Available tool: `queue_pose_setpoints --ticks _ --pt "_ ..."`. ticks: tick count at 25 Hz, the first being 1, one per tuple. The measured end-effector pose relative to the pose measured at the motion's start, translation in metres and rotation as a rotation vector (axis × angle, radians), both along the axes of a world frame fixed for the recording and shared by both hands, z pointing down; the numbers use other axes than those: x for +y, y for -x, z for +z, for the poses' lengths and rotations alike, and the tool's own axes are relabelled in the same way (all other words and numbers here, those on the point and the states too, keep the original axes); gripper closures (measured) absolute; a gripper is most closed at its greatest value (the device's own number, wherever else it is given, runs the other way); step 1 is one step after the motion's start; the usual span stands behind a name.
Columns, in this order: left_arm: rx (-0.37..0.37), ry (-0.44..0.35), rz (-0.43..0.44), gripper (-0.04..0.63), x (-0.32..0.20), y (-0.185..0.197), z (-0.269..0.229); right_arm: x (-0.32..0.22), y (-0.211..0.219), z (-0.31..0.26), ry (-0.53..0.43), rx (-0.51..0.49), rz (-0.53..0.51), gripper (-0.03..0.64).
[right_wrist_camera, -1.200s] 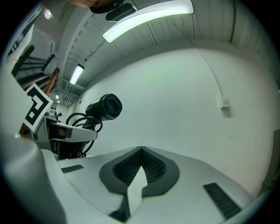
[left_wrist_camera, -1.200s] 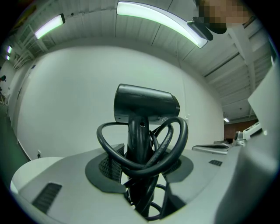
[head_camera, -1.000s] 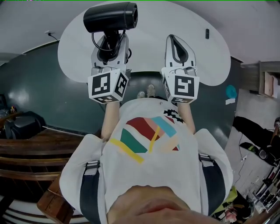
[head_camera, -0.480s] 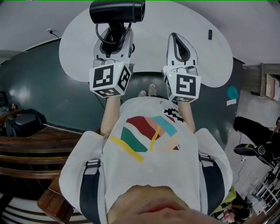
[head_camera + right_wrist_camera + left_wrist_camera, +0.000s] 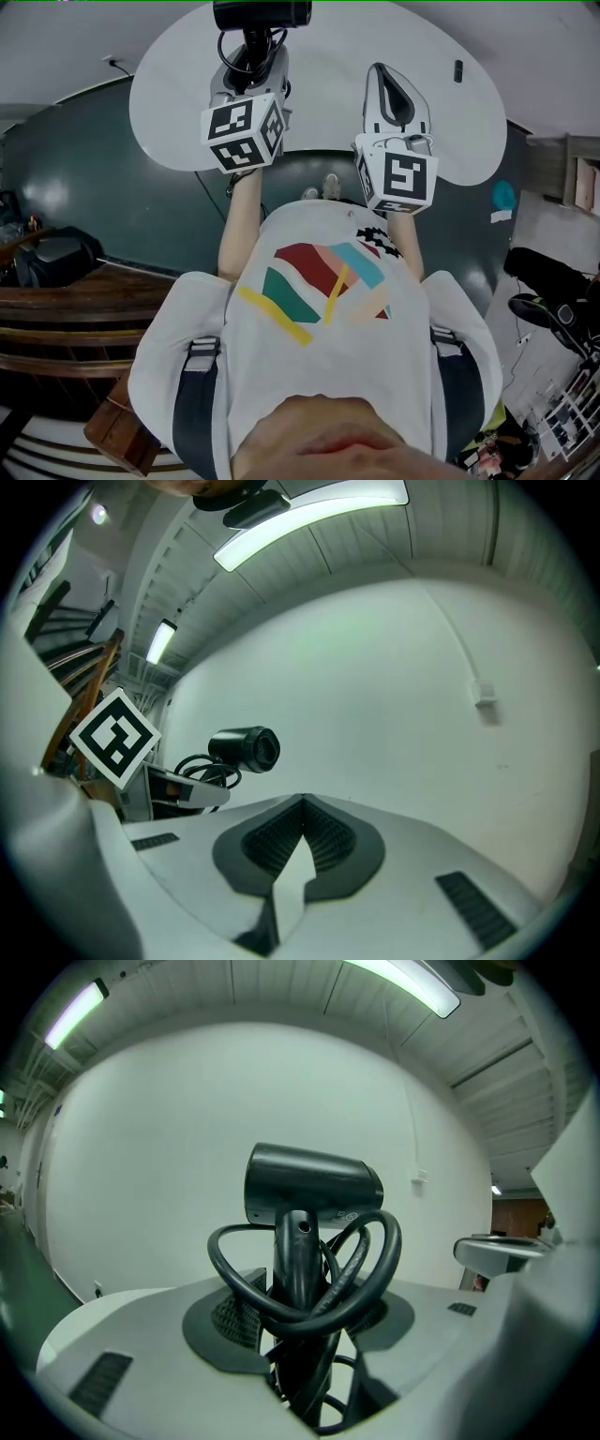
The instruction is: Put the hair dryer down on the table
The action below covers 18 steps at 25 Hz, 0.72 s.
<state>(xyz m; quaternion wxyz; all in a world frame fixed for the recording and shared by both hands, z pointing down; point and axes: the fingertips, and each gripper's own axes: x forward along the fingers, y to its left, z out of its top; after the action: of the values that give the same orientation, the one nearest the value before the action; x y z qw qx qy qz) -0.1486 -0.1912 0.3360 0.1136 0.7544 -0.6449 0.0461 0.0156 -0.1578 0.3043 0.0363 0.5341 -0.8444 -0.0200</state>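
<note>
While my left fingers [image 5: 150,1335] clench the dryer [image 5: 314,1185] by handle and cord above the desk [image 5: 328,122], I should lower gently, lay it flat, then release; right fingers [image 5: 441,855] rest closed, empty.

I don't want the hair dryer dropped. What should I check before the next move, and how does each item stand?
1. Left gripper clamped on the hair dryer handle: ok.
2. Cord clear of that gripper: not ok, loops run down between its jaws.
3. Right gripper shut, empty: ok.
4. Right gripper apart from the hair dryer: ok.
5. Hair dryer resting on the white surface: cannot tell.
</note>
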Motion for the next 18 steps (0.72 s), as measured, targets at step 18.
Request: queue_pose_setpoints --ticks 18 --pt "-0.053 0.201 0.036 0.368 -0.027 -0.006 0.088 -0.009 0.004 0.018 0.049 0.033 0.012 0.612"
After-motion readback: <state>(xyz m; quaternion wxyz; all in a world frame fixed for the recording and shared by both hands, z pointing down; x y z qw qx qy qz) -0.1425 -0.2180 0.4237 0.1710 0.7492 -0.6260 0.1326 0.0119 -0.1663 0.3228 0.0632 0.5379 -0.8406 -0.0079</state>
